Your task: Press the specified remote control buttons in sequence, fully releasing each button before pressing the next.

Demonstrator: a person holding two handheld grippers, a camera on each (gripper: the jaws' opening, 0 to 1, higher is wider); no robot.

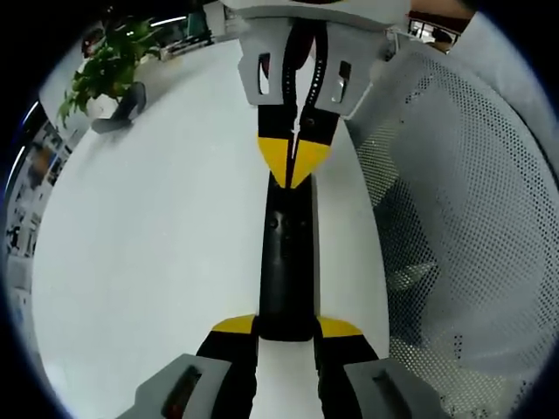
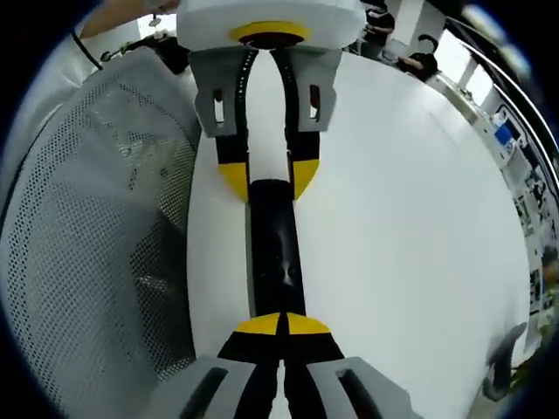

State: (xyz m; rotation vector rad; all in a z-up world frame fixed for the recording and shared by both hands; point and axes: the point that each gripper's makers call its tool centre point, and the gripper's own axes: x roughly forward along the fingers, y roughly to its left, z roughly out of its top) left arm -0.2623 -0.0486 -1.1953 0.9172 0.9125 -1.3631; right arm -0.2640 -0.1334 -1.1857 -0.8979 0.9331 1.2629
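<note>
Remote [image 1: 286, 266] lies flat on the white counter [image 1: 157, 253], long axis running between the two tools, just beside a perforated mesh chair [image 1: 472, 201] at the counter edge.

Left tool [image 1: 286, 330]: jaws spread, yellow tips on either side of the remote's near end, grasping it to brace the body. In the right gripper view the same tool [image 2: 268, 182] comes in from the top, straddling the far end of the remote [image 2: 275, 249].

Right tool [image 2: 283, 325]: jaws clenched together, tips meeting, nothing between them. In the left gripper view its joined yellow point [image 1: 294, 166] sits at the remote's top end, on or just above the face. Can't tell contact vs. hover from these pictures.

Step, my read: a button press in the sequence, right tip as stylus, left as clamp. Which button: too dark to tell.

Next calls for: straight press on the target, then a full lift clear before shifting along the face. Left clamp shouldn't slip. Keep remote in both views.

Plant [image 1: 105, 65] far corner, irrelevant.
</note>
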